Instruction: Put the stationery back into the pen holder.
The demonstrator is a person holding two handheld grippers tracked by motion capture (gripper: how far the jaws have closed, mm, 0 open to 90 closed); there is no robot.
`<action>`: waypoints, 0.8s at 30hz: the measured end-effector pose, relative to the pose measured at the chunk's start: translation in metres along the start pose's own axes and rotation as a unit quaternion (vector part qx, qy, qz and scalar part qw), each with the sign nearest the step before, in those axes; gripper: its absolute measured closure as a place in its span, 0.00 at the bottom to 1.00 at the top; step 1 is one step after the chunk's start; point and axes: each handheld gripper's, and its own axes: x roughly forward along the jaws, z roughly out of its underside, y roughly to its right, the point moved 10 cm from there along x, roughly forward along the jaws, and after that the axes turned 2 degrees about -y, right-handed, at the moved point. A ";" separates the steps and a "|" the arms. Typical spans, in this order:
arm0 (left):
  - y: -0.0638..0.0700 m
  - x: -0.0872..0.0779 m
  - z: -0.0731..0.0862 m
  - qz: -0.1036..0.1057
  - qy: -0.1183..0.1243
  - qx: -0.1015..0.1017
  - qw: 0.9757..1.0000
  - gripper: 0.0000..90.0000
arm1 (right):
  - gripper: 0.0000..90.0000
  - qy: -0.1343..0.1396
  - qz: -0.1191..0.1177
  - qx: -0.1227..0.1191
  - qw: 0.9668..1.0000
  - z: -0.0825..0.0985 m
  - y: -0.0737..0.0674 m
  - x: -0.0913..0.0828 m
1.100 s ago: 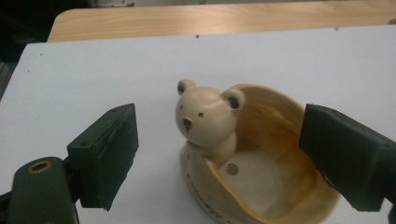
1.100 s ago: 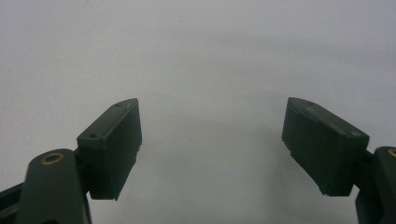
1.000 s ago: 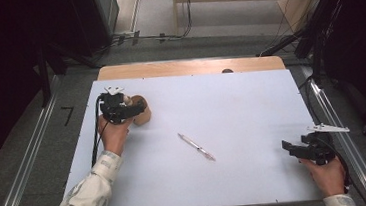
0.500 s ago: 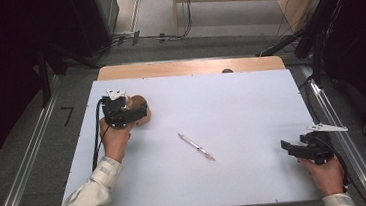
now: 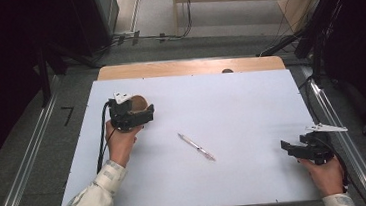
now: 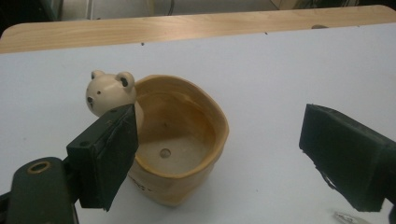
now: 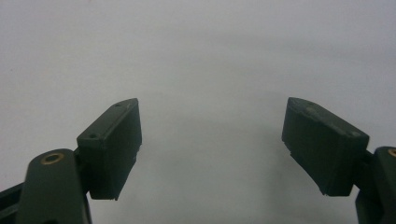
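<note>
A tan pot with a small cream bear head on its rim stands upright at the far left of the white table. It is empty, with a hole in its bottom. My left gripper is open, its jaws either side of the pot; the left jaw stands in front of the pot's wall, the right jaw well clear. From above, the left gripper sits just in front of the pot. A pen lies at the table's middle. My right gripper hovers open at the near right with nothing between its jaws.
A wooden strip runs along the table's far edge. Metal rails flank the table on both sides. Cables lie on the floor beyond. The pen's tip shows at the bottom right of the left gripper view.
My left gripper has shifted a little to the right and closer to the pot. The right gripper and the pen have barely moved.
</note>
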 end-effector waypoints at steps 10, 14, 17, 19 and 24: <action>0.020 0.000 0.008 0.016 -0.004 0.017 1.000 0.14 | 0.21 0.000 0.000 0.000 1.000 0.000 0.000 0.000; 0.028 0.000 0.009 0.024 -0.006 0.027 0.999 0.15 | 0.21 0.000 0.000 0.000 1.000 0.000 0.000 0.000; 0.034 0.001 0.012 0.029 -0.010 0.034 0.999 0.15 | 0.21 -0.001 0.000 0.000 1.000 0.000 0.000 0.000; 0.039 0.003 0.015 0.033 -0.013 0.038 0.999 0.15 | 0.21 -0.001 0.000 -0.001 1.000 0.000 0.000 0.000; 0.049 0.007 0.023 0.044 -0.023 0.048 0.998 0.15 | 0.21 0.000 -0.001 -0.001 1.000 0.000 0.000 0.000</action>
